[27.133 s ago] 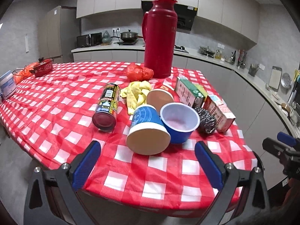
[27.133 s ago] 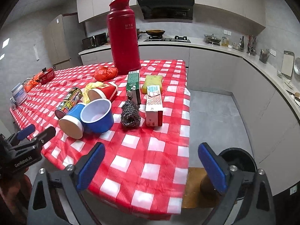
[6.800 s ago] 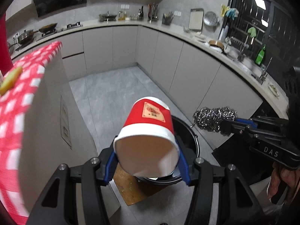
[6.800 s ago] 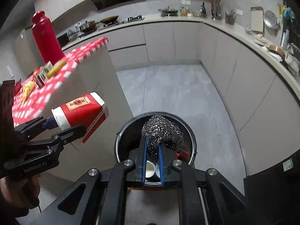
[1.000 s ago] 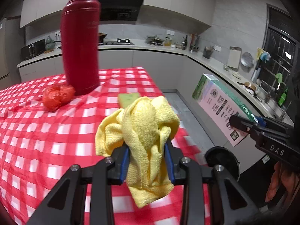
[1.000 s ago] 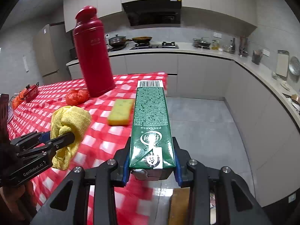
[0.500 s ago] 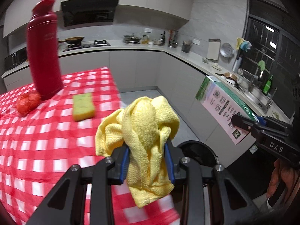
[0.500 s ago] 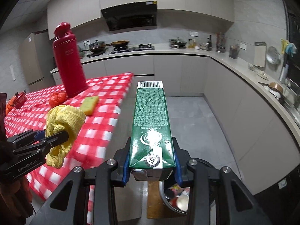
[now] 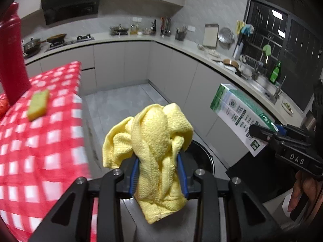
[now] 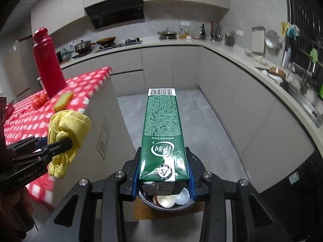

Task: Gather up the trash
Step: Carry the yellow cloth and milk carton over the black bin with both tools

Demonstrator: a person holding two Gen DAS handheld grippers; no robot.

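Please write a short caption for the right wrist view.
Right gripper holds green carton above trash bin.

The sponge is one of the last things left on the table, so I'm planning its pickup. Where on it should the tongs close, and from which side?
Grip the yellow-green sponge across its short width, near the middle, coming down from above. It lies flat on the checked tablecloth, a low oblong block with both long sides free and the red flask standing apart from it. That is my judgement from its pose.

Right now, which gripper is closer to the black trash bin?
Right. The right gripper with its green carton hangs directly over the trash bin; the left gripper with the yellow cloth is short of it.
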